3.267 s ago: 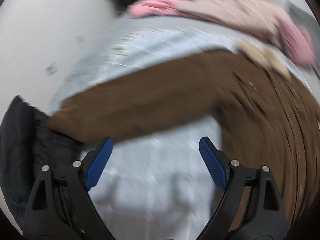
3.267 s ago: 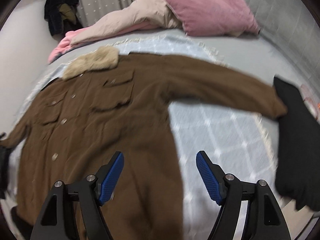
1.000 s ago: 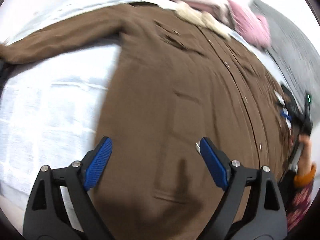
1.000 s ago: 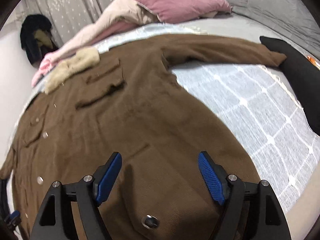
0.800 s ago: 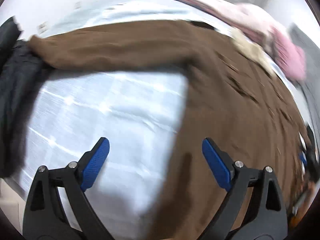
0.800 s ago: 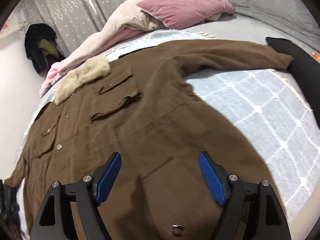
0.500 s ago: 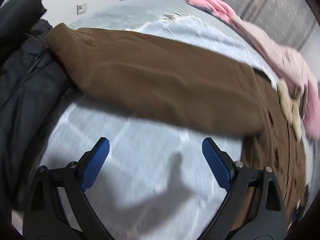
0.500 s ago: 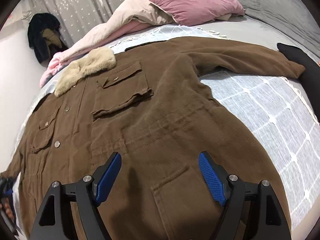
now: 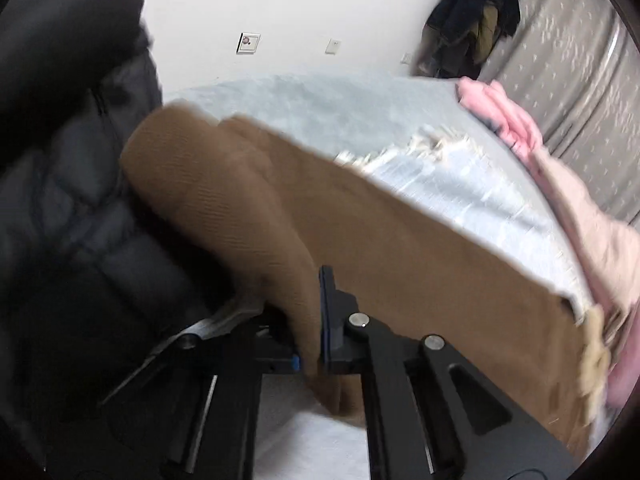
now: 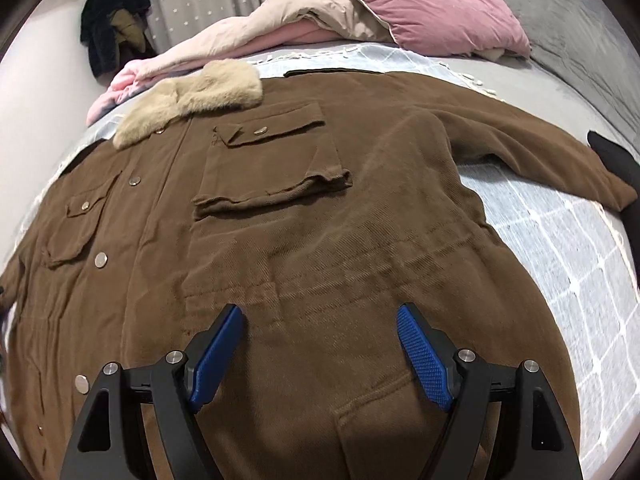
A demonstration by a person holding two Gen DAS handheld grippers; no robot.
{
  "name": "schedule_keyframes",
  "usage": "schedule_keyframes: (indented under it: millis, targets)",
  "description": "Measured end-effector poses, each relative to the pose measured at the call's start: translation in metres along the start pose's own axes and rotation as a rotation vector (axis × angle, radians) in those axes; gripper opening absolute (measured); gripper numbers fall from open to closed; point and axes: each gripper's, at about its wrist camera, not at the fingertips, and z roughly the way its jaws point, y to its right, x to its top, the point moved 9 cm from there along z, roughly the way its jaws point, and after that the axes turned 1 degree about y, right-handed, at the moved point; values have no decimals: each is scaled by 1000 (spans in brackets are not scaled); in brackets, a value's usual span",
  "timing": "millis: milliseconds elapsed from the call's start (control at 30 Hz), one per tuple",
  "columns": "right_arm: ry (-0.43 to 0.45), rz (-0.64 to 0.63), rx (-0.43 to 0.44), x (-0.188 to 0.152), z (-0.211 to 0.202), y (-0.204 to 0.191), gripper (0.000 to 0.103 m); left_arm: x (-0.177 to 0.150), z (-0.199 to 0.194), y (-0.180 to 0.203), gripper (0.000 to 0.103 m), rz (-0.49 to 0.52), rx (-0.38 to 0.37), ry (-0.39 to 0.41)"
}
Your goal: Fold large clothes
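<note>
A large brown coat with a beige fur collar lies spread face up on the bed, both sleeves out to the sides. My right gripper is open and empty, hovering over the coat's lower body. My left gripper is shut on the cuff end of the coat's sleeve, which stretches away to the right toward the collar. The left finger is mostly hidden by the cloth.
A black puffer jacket lies by the left sleeve end. Another black garment lies by the right sleeve end. Pink and beige bedding is heaped at the head of the bed. A white wall stands behind. A light checked blanket covers the bed.
My left gripper swung left from over the coat's body to the sleeve end and closed on the cuff. My right gripper stayed open and moved slightly up the coat.
</note>
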Motion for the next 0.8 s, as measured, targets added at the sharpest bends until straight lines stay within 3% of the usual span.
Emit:
schedule_keyframes:
  millis: [167, 367, 567, 667, 733, 800]
  targets:
    - [23, -32, -9, 4, -4, -5, 81, 29, -79, 89, 6, 156, -192, 188]
    - [25, -26, 25, 6, -4, -10, 81, 8, -158, 216, 6, 297, -479, 220]
    - [56, 15, 51, 12, -10, -6, 81, -57, -193, 316, 6, 442, -642, 142]
    - [56, 31, 52, 12, -10, -3, 81, -104, -203, 348, 6, 515, -705, 75]
    - [51, 41, 56, 12, -9, -2, 81, -149, -201, 368, 8, 614, -755, -4]
    - [48, 51, 62, 11, -8, 0, 81, -195, -199, 373, 36, 742, -794, -116]
